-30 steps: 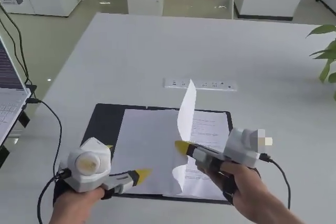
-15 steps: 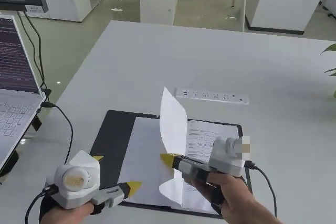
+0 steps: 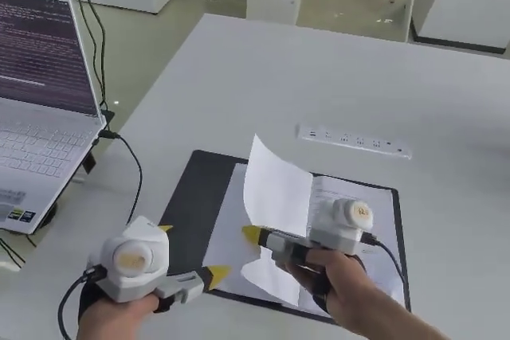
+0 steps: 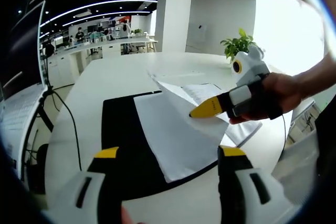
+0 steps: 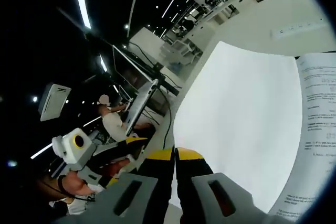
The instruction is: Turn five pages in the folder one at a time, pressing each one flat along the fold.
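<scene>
The black folder [image 3: 194, 190] [image 4: 118, 124] lies open and flat on the white worktop [image 3: 263, 77], close to the person's edge. One white sheet [image 3: 275, 191] [image 4: 177, 93] [image 5: 236, 108] stands raised over the fold, curving upward with its top corner leaning towards the left half.

The right claw [image 3: 255, 235] [image 4: 206, 110] [image 5: 174, 154] has its two yellow-tipped jaws together, clamped on the lower part of this raised sheet. In the right gripper view the sheet runs up from between the jaws.

Beneath the sheet, a printed page [image 3: 344, 193] [image 5: 320, 103] lies flat on the folder's right half. A blank page [image 3: 233, 216] [image 4: 176, 142] lies flat on the left half.

The left claw [image 3: 190, 252] [image 4: 169, 153] has its jaws apart and grips nothing. It hovers at the folder's near left corner, apart from the paper.

A silver laptop [image 3: 40, 117] stands open at the worktop's left edge. A white power strip [image 3: 355, 141] lies beyond the folder.
</scene>
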The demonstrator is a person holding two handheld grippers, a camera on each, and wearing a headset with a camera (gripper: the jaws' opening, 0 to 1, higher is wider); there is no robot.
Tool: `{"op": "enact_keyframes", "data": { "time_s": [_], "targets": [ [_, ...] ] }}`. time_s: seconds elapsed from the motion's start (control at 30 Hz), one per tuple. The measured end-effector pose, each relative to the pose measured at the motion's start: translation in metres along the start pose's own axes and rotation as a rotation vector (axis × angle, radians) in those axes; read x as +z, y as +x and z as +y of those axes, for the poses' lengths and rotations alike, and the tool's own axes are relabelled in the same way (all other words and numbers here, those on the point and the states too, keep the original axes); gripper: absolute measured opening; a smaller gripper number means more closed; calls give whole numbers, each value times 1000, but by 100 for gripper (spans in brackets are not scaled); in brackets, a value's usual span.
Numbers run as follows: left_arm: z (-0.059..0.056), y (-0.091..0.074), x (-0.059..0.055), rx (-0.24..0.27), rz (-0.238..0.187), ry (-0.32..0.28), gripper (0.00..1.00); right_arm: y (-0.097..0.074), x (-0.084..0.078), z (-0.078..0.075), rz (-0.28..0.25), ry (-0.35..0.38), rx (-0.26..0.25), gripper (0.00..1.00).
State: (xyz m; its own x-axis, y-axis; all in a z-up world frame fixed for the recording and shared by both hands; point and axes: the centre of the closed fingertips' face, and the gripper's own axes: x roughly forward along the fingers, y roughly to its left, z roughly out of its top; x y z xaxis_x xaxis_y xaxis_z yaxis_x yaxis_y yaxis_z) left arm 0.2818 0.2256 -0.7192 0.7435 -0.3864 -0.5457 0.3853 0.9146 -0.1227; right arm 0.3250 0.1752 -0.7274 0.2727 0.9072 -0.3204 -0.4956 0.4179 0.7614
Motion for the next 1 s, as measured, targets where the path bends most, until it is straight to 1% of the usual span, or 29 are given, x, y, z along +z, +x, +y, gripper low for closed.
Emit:
{"op": "enact_keyframes", "data": {
  "time_s": [0.17,0.33,0.4,0.5,0.67,0.77,0.83,0.87,0.9,1.0],
  "targets": [
    [3,2,-3,2,1,-10,74,16,-11,-7,34,31,-13,0],
    [8,4,-2,3,-7,-13,74,33,-20,-18,67,68,-26,0],
    [10,5,-1,4,-12,-21,74,41,-24,-23,79,71,-39,0],
    [11,6,-2,4,-14,-31,74,50,-33,-37,109,78,-75,0],
    [12,8,-4,10,-14,-48,74,56,-40,-53,131,121,-114,0],
    [13,8,-8,9,-5,-51,74,60,-45,-62,151,113,-143,0],
    [13,8,-8,7,-4,-50,74,62,-48,-67,154,111,-155,0],
    [14,8,-8,9,-5,-50,74,63,-46,-66,138,117,-145,0],
    [15,8,-8,11,-5,-51,74,65,-44,-66,126,132,-148,0],
    [16,8,-8,13,-5,-58,74,67,-42,-63,124,93,-162,0]
  ]
}}
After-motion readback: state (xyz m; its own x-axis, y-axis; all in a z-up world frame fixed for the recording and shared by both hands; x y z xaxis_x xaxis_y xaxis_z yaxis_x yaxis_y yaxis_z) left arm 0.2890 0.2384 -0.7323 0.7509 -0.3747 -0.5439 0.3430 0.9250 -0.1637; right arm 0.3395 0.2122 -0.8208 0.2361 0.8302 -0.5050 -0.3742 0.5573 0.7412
